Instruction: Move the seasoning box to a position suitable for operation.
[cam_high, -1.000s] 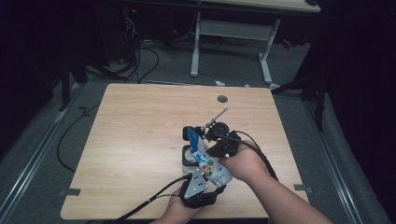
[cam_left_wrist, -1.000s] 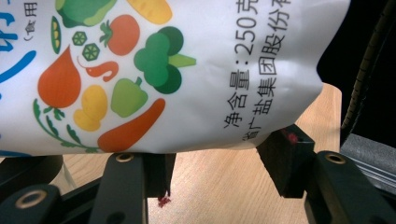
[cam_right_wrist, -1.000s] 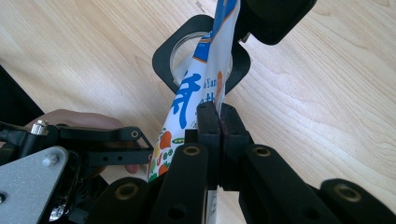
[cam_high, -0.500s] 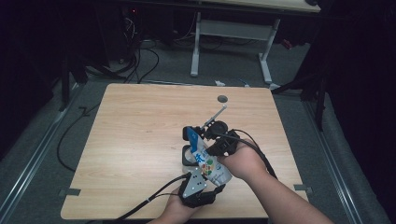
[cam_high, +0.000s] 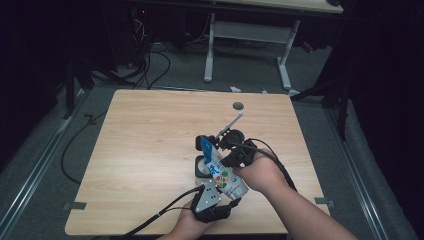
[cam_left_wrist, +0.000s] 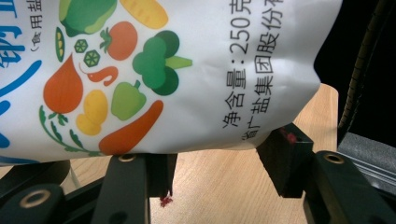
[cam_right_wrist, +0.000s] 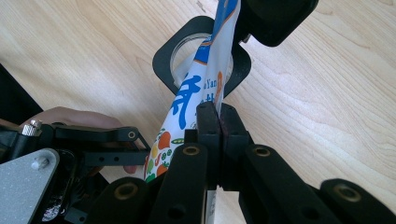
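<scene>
A white pouch (cam_high: 223, 175) printed with vegetables and blue characters slants over the table, its blue top end lowest, over a clear cup in a black holder (cam_high: 201, 168). My right gripper (cam_high: 224, 156) is shut on the pouch's edge (cam_right_wrist: 187, 102), pads (cam_right_wrist: 208, 122) pressed together on the thin film. My left gripper (cam_high: 216, 194) sits at the pouch's bottom end near the table's front edge. Its jaws stand apart, and the bulging pouch (cam_left_wrist: 187, 70) lies across their tips, with bare wood showing between the pads (cam_left_wrist: 285, 158). A black block (cam_right_wrist: 275, 18) overlaps the pouch's top.
The wooden table (cam_high: 140, 150) has a small dark round disc (cam_high: 238, 106) near its far edge. A thin white stick (cam_high: 231, 122) angles up behind my right gripper. Cables trail from both grippers. Dark floor and a desk frame (cam_high: 247, 37) lie beyond.
</scene>
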